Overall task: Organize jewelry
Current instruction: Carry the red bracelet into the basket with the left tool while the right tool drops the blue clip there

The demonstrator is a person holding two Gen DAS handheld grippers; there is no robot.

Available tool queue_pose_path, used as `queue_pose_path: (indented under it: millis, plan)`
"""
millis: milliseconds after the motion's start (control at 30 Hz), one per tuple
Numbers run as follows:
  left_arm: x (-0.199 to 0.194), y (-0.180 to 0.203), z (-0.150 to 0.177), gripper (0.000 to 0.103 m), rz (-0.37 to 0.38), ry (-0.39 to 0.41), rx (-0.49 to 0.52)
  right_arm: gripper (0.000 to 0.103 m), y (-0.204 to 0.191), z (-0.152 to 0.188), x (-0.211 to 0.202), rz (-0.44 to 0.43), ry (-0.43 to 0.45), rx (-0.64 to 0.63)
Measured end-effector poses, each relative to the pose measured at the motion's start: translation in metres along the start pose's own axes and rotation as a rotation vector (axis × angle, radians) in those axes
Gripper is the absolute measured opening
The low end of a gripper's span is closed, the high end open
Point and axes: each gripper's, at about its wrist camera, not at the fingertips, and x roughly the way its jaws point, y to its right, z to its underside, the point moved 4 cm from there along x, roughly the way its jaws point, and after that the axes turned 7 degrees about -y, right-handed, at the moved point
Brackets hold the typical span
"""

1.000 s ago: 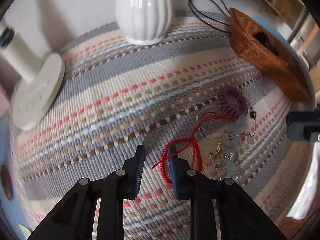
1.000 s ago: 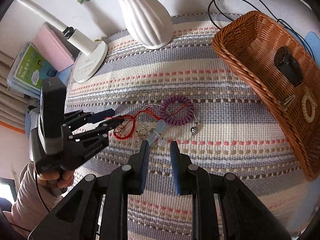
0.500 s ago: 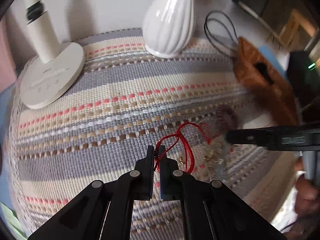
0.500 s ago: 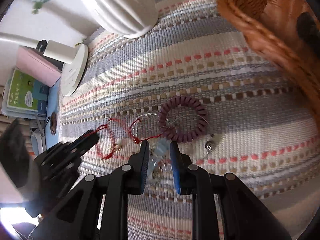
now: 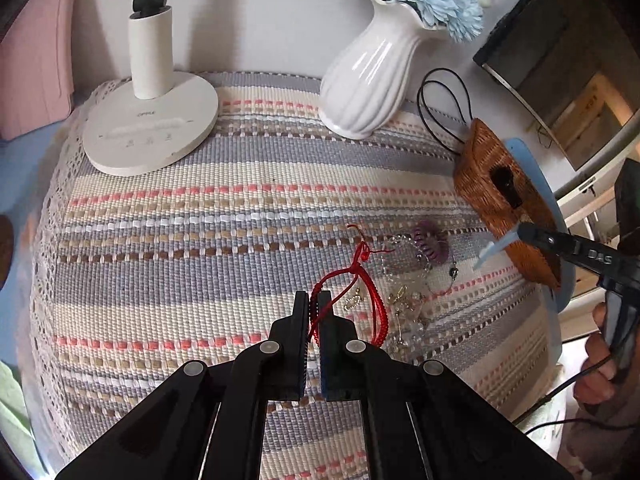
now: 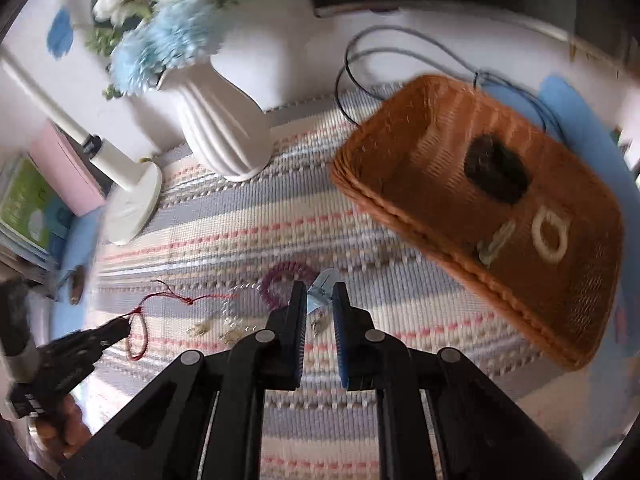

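Both claws have come up off the striped mat since a second ago. Then my left claw (image 5: pixel 314 300) stood parted beside the red cord bracelet (image 5: pixel 362 280); now it is pinched shut on one loop of it, and the rest of the cord trails down to the mat just right of the tips. My right claw (image 6: pixel 319 294) is narrow and closing on a pale blue clear clip (image 6: pixel 325 285), held off the mat. The purple coil hair tie (image 6: pixel 286 280) and the small silver pieces (image 5: pixel 404 300) lie on the mat just beyond and beside the claws. I judge this the carry step: two items picked, the wicker basket (image 6: pixel 408 208) ahead and right of my right claw. Next I must lift the cord clear without snagging the silver pieces, then move over the basket.
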Motion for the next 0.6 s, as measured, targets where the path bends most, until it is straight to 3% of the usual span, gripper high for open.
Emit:
queue_pose_path:
  millis: [67,200,367,600]
  plan:
    - [-0.003,0.005,-0.001,0.003,0.028,0.006,0.007,0.015,0.013,0.008,-0.004,-0.109,-0.038,0.046]
    - [-0.016,0.022,-0.003,0.003,0.098,0.033,0.017,0.015,0.03,0.02,-0.016,-0.174,-0.056,0.091]
    - [-0.037,0.051,-0.013,0.004,0.156,0.078,0.054,0.015,0.047,0.022,-0.047,-0.179,-0.016,0.105]
    - [-0.067,0.128,-0.048,0.004,0.216,0.164,0.185,0.015,0.101,0.002,-0.12,-0.108,0.145,0.142]
